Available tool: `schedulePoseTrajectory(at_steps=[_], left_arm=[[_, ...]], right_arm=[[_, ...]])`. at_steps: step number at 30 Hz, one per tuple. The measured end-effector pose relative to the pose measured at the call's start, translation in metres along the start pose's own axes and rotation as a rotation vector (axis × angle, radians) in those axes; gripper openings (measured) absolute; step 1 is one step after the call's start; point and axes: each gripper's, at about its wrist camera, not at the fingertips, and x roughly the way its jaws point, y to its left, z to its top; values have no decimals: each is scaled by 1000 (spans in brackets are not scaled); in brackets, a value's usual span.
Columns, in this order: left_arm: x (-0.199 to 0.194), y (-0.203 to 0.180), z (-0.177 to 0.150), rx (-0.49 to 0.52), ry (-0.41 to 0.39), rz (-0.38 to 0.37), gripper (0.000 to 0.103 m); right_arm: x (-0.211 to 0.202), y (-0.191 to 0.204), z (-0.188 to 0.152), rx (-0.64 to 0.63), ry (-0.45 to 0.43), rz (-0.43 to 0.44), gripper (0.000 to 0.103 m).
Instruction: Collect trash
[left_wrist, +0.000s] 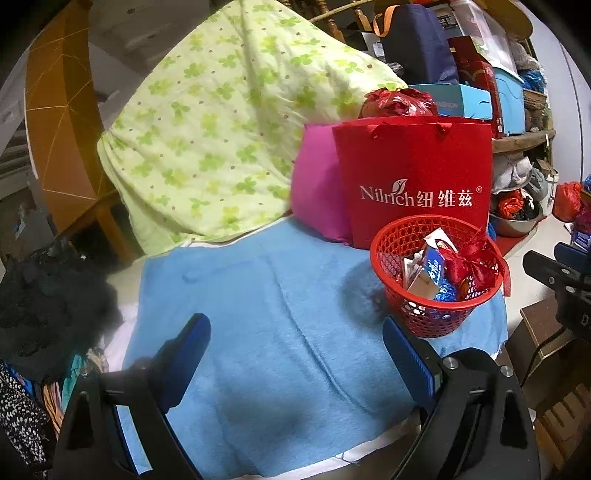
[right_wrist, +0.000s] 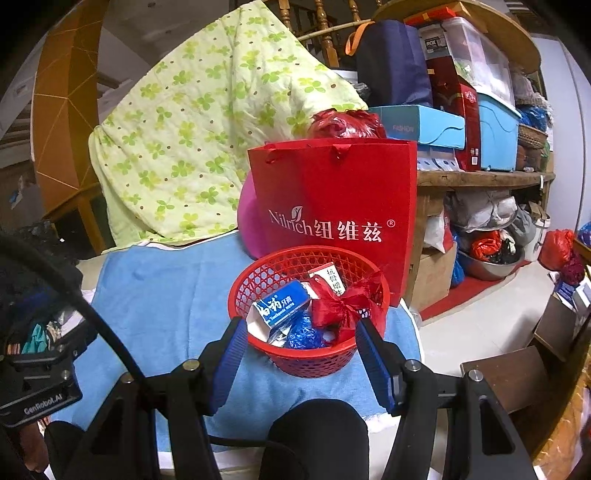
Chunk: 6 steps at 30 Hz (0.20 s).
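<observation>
The trash is lying in the red basket (right_wrist: 309, 317), which is sitting on the blue towel (right_wrist: 162, 295) in the lower middle of the right wrist picture and at the right side of the left wrist picture, just in front of the red paper bag (right_wrist: 332, 206). Inside it, a blue box (right_wrist: 282, 304), a white box with red print (right_wrist: 328, 277), a crumpled blue wrapper (right_wrist: 303, 334) and a red ribbon bow (right_wrist: 340, 302) are being seen, piled up to the rim. The basket is standing near the right edge of the towel, so it could be tipped or pushed off if it is bumped from the left. The bow is hanging over the rim and could be caught by a finger and pulled out, and the light boxes could be spilled with it. No loose trash is being seen on the towel, so the job is being judged as nearly done. The right gripper (right_wrist: 301, 332) is being held low, pointing down toward the basket, with its jaws about half open on either side of the near rim and nothing being squeezed. The left gripper (left_wrist: 295, 328) is being held over the bare towel at the bottom of its picture, pointing down a little, with its jaws wide open and nothing in them.
</observation>
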Motion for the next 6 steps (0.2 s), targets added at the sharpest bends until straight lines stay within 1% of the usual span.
schedulePoseTrajectory(at_steps=[2,4,6], left_arm=[[1,1,0,0,-9,-18,94],[2,6,1,-21,-34,-26,94],[6,24,3,-64,-44,-42,94]], right_arm=[[3,2,1,-2,3,-5,65],[6,5,4,-9,4,-8,65],[10,13,6,-22,4,2,65]])
